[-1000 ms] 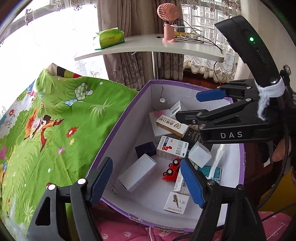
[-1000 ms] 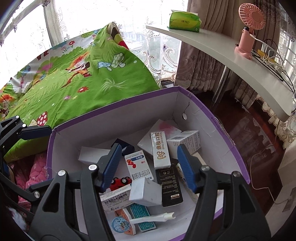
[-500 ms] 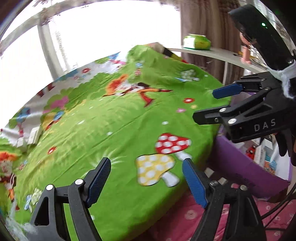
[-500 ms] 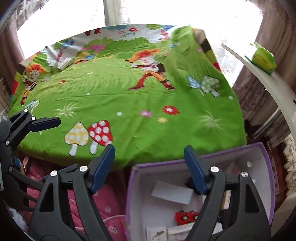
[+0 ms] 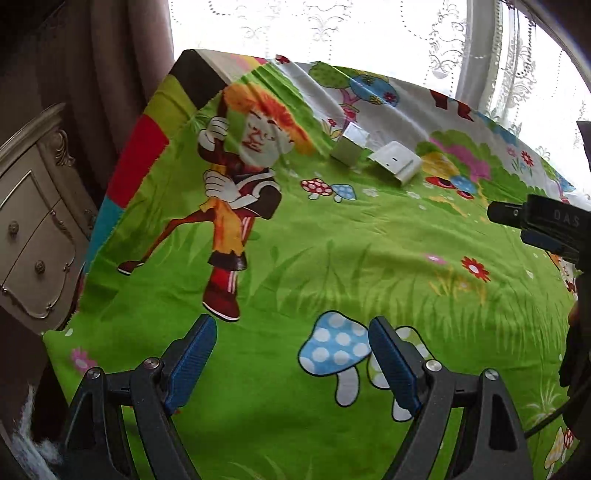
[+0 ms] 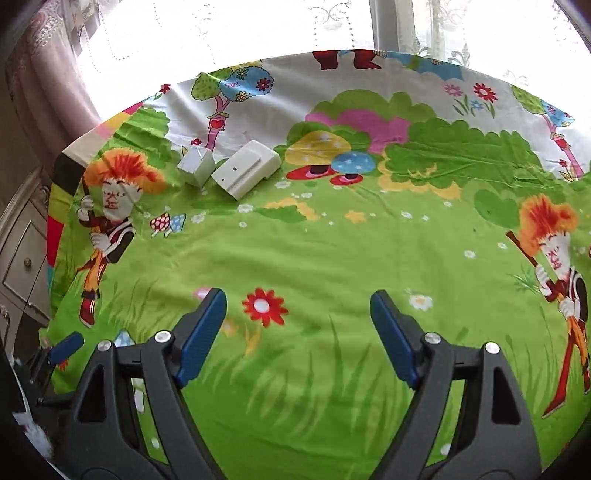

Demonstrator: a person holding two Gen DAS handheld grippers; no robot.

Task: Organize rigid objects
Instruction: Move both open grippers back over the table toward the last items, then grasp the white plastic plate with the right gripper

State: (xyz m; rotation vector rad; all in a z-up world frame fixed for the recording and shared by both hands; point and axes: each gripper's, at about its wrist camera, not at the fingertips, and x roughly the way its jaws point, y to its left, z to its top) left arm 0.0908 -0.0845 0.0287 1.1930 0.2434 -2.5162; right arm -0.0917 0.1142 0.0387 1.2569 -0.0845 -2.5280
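Observation:
Two white objects lie side by side at the far side of the bed: a small white box point(image 5: 350, 143) point(image 6: 196, 166) and a flat white rectangular case point(image 5: 396, 161) point(image 6: 246, 169). My left gripper point(image 5: 291, 363) is open and empty, low over the near part of the bed, far from them. My right gripper point(image 6: 298, 334) is open and empty over the green sheet; its tip also shows in the left wrist view point(image 5: 535, 221). The left gripper's blue tip shows in the right wrist view point(image 6: 66, 347).
The bed is covered by a green cartoon sheet point(image 5: 332, 258) point(image 6: 332, 240). A cream dresser point(image 5: 33, 221) point(image 6: 22, 251) stands to the left of the bed. Lace curtains and a bright window point(image 6: 258, 26) lie behind it.
Both grippers have swung left, away from the purple box of items, which has left both views. The two white objects on the bed have come into view. Both stay open.

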